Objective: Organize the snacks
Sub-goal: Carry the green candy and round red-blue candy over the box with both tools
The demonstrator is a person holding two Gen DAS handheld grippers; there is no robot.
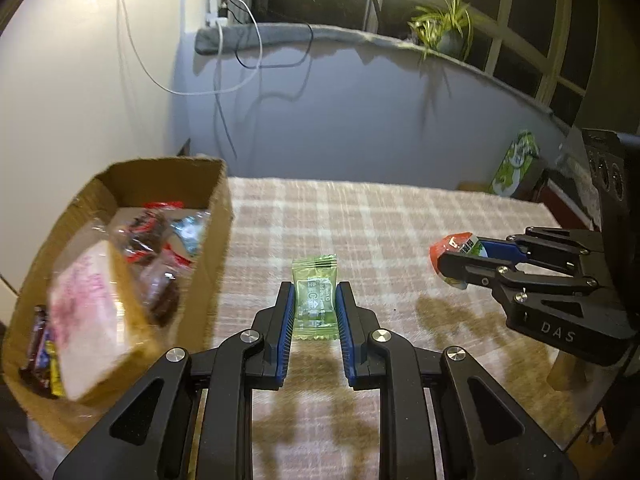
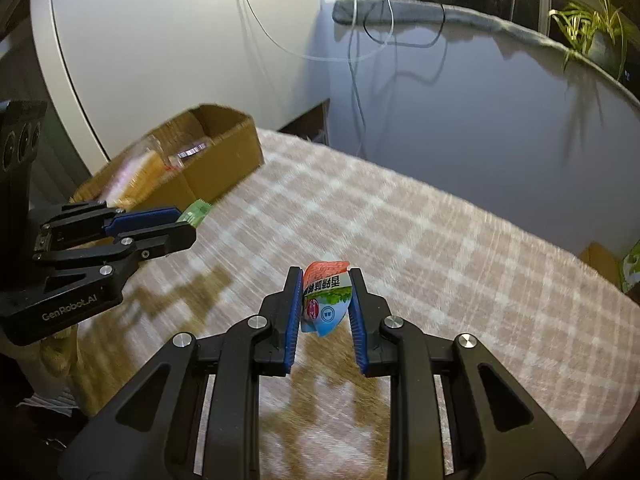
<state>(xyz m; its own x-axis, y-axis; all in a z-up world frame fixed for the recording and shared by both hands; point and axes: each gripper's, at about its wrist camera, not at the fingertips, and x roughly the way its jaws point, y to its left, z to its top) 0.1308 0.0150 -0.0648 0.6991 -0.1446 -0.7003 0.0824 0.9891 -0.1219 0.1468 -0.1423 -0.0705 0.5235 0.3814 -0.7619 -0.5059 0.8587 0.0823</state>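
My left gripper (image 1: 314,292) is shut on a small green snack packet (image 1: 313,296) and holds it above the checked tablecloth, just right of the cardboard box (image 1: 218,216). The box holds several wrapped snacks (image 1: 152,240). My right gripper (image 2: 325,280) is shut on a red, white and blue snack packet (image 2: 325,300), held above the table. In the left wrist view the right gripper (image 1: 456,260) is at the right with its packet (image 1: 452,246). In the right wrist view the left gripper (image 2: 186,222) with the green packet (image 2: 196,214) is beside the box (image 2: 224,164).
The table (image 1: 400,220) has a beige checked cloth. A grey wall and window ledge with a potted plant (image 1: 444,28) stand behind it. Cables (image 1: 240,60) hang on the wall. A green and white package (image 1: 514,164) stands past the table's far right corner.
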